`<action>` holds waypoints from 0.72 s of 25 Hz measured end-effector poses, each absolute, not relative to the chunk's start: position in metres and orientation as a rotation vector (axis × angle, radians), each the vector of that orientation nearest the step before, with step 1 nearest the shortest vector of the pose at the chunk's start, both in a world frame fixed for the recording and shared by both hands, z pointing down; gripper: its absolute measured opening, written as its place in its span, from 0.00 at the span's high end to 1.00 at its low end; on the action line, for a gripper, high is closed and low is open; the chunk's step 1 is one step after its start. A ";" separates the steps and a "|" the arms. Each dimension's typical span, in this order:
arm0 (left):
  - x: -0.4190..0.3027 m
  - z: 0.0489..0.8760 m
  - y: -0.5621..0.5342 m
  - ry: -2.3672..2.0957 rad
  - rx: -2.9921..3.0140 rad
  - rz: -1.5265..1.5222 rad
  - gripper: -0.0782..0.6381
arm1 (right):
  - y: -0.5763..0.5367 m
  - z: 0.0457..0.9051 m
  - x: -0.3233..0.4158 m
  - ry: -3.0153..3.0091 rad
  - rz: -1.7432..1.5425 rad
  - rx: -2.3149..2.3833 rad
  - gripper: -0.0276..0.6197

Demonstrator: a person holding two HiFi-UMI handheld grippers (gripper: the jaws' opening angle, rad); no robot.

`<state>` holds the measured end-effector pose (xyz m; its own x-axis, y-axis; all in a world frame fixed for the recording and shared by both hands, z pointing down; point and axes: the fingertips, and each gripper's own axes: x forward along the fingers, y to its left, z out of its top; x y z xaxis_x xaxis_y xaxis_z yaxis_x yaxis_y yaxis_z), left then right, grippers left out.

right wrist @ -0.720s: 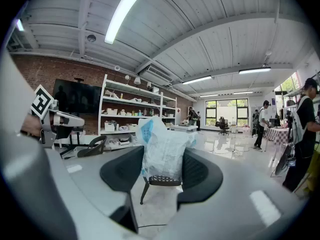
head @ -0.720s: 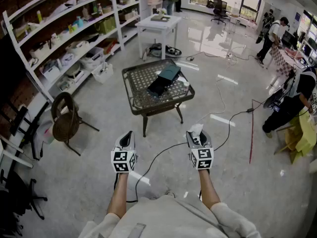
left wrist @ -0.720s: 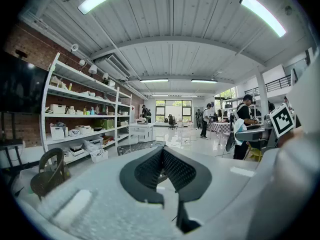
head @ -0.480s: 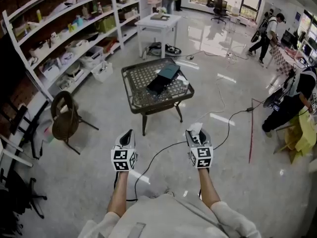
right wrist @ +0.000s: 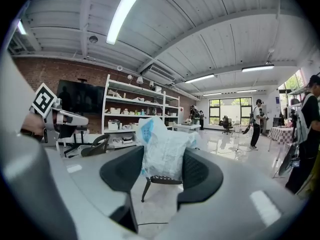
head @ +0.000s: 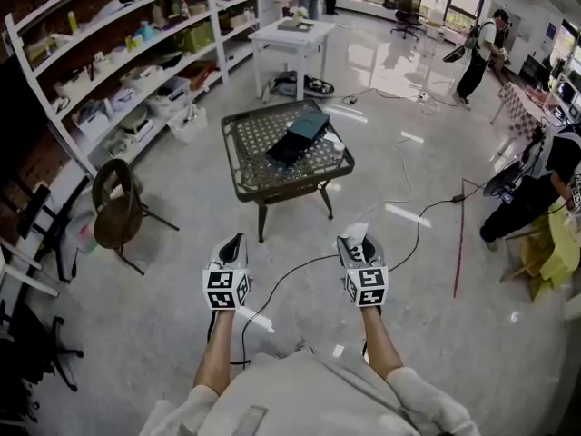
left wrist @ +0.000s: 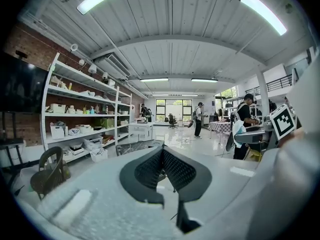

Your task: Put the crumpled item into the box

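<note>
Held: crumpled white-and-blue plastic wrapper (right wrist: 162,144), clamped in right hand-held gripper (head: 357,243); left hand-held gripper (left wrist: 162,151) jaws together, empty. Pending: dark open box (head: 300,139) on black mesh desk (head: 254,153), well apart, not yet reached

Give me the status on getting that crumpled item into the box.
Done: the crumpled item is picked up, clamped in the right gripper. In hand: it is held out in front while the person stands on the floor short of the mesh table. Left: reach the table and drop the item into the dark box on it. The left gripper is shut and empty.
</note>
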<state>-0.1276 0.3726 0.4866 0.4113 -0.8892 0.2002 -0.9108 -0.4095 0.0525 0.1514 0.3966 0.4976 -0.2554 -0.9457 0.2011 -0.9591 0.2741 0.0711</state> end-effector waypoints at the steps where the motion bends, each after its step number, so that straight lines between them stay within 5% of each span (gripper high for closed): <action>1: -0.126 0.487 0.372 -1.616 2.504 0.213 0.89 | 0.396 0.499 0.152 -2.341 0.097 1.768 0.63; 18: -0.105 0.504 0.366 -1.652 2.464 0.251 0.89 | 0.376 0.523 0.161 -2.381 0.117 1.662 0.63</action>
